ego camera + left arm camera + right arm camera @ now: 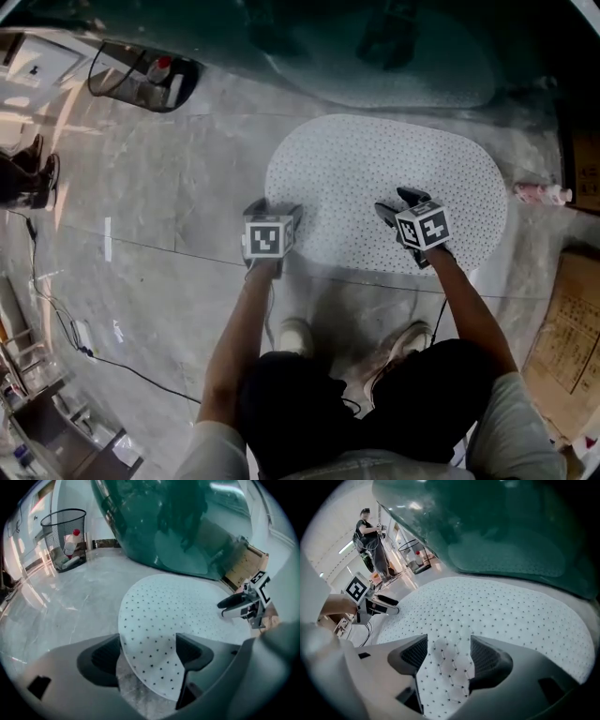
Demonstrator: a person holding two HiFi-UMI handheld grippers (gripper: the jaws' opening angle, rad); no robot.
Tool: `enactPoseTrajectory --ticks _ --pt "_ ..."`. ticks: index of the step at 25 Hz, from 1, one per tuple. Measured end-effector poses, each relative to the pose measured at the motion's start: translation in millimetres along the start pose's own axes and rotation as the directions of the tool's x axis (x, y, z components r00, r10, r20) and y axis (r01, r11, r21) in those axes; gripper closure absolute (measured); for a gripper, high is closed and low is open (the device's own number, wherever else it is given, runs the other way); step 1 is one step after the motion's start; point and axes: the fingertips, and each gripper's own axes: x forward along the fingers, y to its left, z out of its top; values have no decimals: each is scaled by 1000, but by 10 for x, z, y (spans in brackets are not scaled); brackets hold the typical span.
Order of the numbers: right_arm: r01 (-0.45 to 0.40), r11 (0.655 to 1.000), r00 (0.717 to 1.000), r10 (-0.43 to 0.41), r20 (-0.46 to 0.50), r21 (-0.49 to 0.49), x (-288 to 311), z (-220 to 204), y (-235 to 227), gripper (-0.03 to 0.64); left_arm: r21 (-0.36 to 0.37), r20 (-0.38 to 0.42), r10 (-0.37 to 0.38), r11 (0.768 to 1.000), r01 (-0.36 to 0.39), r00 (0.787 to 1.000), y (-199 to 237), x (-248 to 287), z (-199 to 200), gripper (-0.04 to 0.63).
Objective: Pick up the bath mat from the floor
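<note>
A white oval bath mat [384, 187] with small dark dots lies flat on the glossy floor. My left gripper [272, 214] hangs over its near left edge. In the left gripper view its jaws [147, 660] stand wide open, with the mat's rim [154, 663] and bare floor between them and the pads clear of it. My right gripper [398, 206] is over the mat's near right part. In the right gripper view it [450, 660] is open, low over the quilted mat [501, 616]. Each gripper shows in the other's view: the right gripper [243, 604] and the left gripper [370, 602].
A dark teal tub [375, 47] stands just beyond the mat. A wire waste basket [141, 80] with a bottle is at the far left. Cardboard boxes [572, 309] line the right side. A cable [94, 347] runs over the floor at left. A person [370, 541] stands far off.
</note>
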Motion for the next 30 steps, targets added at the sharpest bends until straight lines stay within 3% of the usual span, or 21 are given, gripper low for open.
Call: enactPoseTrajectory --ticks 7,12,20,23,30 --pt "21 1000 999 -21 29 -9 12 4 -18 337 -17 -4 58 998 -58 998 31 -11 24 249" --pt "27 1000 999 -27 30 7 4 -4 -59 337 -22 -5 50 998 -50 999 -5 -12 23 341" --pt "15 1000 999 -15 48 11 -4 20 -48 337 -48 3 -30 998 30 1000 -123 5 57 464" --pt "5 1000 998 -6 57 10 -10 11 -41 337 -27 -4 -68 997 68 998 -207 6 64 534" --pt "-29 999 999 31 36 -35 -56 -14 9 337 -6 5 -134 991 134 991 -329 -95 153 555"
